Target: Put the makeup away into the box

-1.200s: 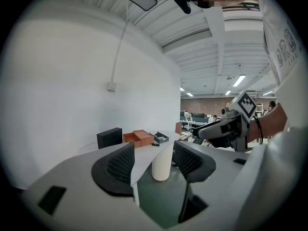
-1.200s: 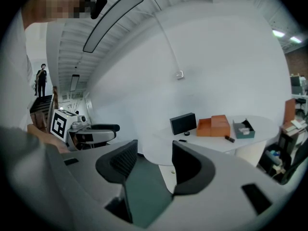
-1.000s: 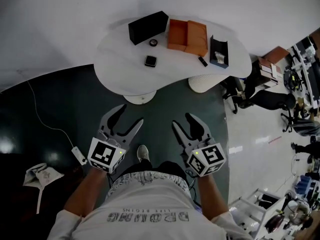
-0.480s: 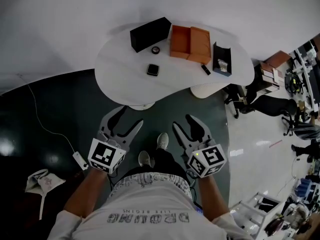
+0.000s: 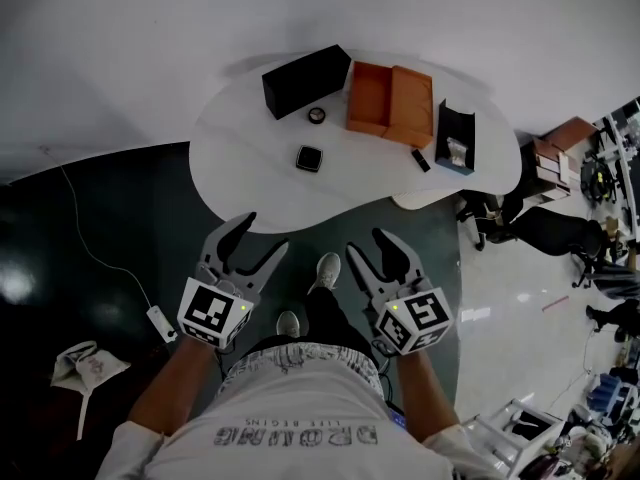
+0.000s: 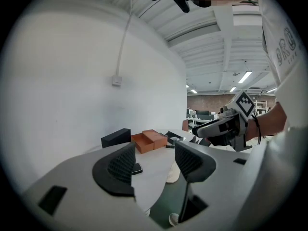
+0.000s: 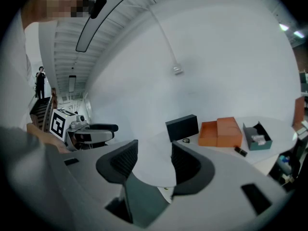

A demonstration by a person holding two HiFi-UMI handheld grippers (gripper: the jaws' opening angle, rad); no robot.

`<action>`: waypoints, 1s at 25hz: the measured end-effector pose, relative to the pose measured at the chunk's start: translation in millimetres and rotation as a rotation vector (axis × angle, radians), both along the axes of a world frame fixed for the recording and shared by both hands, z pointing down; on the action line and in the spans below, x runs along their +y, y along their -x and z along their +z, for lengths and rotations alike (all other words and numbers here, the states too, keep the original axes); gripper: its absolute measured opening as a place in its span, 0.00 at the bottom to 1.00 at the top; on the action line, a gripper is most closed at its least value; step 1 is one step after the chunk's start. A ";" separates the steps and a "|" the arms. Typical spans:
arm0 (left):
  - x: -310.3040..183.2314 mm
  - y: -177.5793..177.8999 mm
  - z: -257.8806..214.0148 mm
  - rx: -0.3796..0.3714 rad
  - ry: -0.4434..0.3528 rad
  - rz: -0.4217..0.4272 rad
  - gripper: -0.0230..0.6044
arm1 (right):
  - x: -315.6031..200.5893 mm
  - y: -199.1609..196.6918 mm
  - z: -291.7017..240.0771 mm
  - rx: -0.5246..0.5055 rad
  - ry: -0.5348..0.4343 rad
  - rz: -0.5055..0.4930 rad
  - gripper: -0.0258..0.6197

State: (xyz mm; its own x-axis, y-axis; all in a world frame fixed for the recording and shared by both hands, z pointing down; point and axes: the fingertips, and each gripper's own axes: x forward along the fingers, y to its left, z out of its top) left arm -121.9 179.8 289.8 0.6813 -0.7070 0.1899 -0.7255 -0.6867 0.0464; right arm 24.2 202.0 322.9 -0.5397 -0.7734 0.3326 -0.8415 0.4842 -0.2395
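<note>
On a white curved table (image 5: pixel 250 183) lie a square black compact (image 5: pixel 309 158), a small round jar (image 5: pixel 317 116) and a black lipstick tube (image 5: pixel 420 160). An open orange box (image 5: pixel 389 99) stands beside a black box (image 5: pixel 305 80); a dark teal open box (image 5: pixel 456 138) holds something pale. My left gripper (image 5: pixel 254 240) and right gripper (image 5: pixel 379 251) are open and empty, held over the dark floor short of the table's near edge. From the right gripper view the orange box (image 7: pixel 221 133) sits to the right past the jaws.
A white cylindrical table foot (image 6: pixel 174 171) stands under the table. A cable with a small white block (image 5: pixel 158 318) and a pale bag (image 5: pixel 88 365) lie on the dark floor at left. Office chairs and desks (image 5: pixel 560 218) crowd the right side. A white wall runs behind the table.
The table and its objects have come closer in the head view as the person stepped forward. Both grippers keep the same open pose in front of the body.
</note>
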 end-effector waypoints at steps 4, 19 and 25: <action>-29.0 -12.9 2.3 -0.010 0.011 -0.018 0.47 | -34.0 -12.5 1.7 -0.004 -0.003 -0.024 0.40; -147.2 -76.9 21.0 -0.031 0.031 -0.080 0.47 | -152.2 -70.0 29.1 -0.016 0.046 -0.105 0.39; -174.4 -91.9 25.1 -0.045 0.043 -0.104 0.47 | -181.2 -84.5 36.1 -0.031 0.054 -0.130 0.39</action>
